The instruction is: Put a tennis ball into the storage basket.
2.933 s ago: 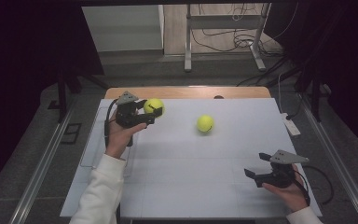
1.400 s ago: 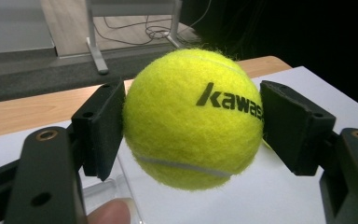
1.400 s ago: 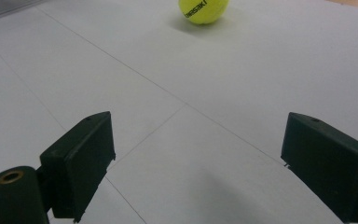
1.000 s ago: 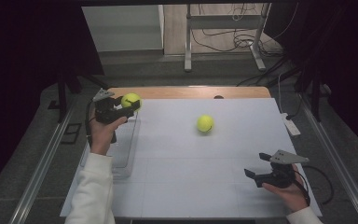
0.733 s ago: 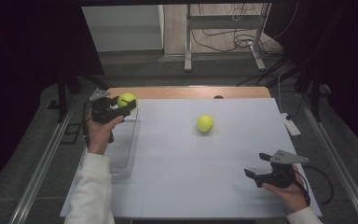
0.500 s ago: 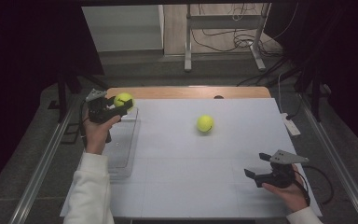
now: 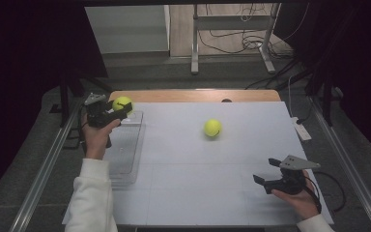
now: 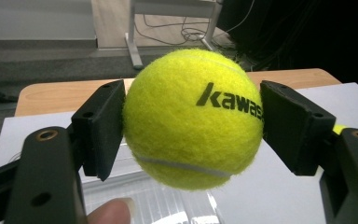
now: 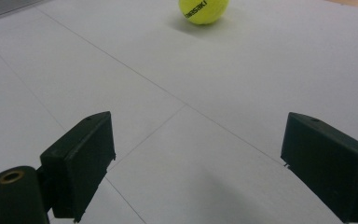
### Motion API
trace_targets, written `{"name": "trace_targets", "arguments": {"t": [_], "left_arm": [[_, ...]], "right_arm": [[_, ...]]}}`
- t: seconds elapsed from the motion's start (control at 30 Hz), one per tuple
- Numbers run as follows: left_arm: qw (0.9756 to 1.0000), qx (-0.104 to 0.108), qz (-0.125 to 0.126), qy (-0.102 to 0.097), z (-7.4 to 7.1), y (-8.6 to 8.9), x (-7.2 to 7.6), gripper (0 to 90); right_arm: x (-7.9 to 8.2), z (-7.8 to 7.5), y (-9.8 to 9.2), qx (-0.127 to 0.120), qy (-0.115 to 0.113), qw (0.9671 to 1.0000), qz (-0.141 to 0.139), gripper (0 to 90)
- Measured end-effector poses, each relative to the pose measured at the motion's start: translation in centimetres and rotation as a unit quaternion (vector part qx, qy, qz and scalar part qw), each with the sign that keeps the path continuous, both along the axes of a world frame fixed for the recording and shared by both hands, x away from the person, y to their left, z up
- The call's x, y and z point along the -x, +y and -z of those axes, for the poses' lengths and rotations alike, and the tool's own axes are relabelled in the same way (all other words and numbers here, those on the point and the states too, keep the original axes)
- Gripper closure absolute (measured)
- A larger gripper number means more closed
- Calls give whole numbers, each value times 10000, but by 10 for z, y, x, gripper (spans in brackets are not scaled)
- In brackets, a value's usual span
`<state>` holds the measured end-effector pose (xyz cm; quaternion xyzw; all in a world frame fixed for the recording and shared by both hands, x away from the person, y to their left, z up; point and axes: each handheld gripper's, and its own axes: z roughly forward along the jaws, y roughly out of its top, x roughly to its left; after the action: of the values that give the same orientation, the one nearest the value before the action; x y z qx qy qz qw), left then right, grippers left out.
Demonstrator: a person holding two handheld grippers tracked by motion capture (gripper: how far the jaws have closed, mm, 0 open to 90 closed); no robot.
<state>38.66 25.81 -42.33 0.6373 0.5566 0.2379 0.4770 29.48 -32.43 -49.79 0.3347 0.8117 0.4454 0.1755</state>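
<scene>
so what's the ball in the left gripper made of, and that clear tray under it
The held ball looks like a tennis ball: fuzzy yellow-green felt with a pale seam line and black printed lettering, presumably over rubber. The left gripper presses it between matte black pads that look like plastic or rubber. The clear tray looks like glossy see-through plastic, with ribbing and glints on it.

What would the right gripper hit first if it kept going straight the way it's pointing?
Probably nothing soon: the open right gripper faces bare white table. The loose tennis ball lies far ahead, roughly in line.
</scene>
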Motion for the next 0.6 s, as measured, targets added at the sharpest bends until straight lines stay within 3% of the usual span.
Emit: {"name": "trace_targets", "arguments": {"t": [0.6], "left_arm": [[9993,39,-367,80,6,18,0,269]], "right_arm": [[0,0,0,9,4,10000,9,101]]}}
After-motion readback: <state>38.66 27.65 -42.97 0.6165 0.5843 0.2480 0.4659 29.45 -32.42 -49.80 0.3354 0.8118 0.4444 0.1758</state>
